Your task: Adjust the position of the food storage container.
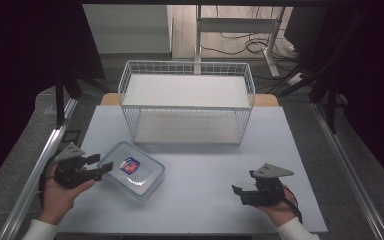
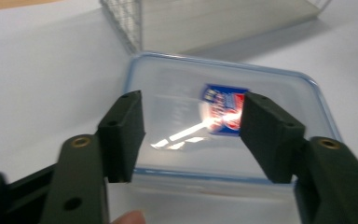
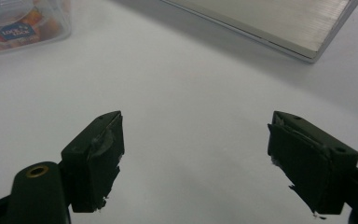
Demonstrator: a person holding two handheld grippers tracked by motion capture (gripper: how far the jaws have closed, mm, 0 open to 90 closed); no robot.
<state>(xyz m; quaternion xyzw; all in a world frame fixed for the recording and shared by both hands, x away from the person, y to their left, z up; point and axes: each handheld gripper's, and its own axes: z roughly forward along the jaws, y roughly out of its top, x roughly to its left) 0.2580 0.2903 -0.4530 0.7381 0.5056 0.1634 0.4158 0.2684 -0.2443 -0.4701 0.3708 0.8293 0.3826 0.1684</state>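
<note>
The left gripper (image 2: 191, 140) hangs over the near edge of the clear container (image 1: 132, 170), jaws spread wide, perhaps not touching it. The right gripper (image 3: 196, 158) gapes above bare table (image 1: 205, 165), well apart from it.

A white table (image 1: 260, 150) stands on grey carpeted floor (image 1: 15, 165), with a strip of wooden edge (image 1: 267, 100) showing at its far side. Metal rails (image 1: 40, 165) run along both flanks. Dark curtains (image 1: 25, 50) close in left and right. Beyond, a white desk frame (image 1: 240, 25) stands on pale wood flooring (image 1: 182, 30), with black cables (image 1: 245, 45) trailing beneath it. Overhead light glares off the table.
</note>
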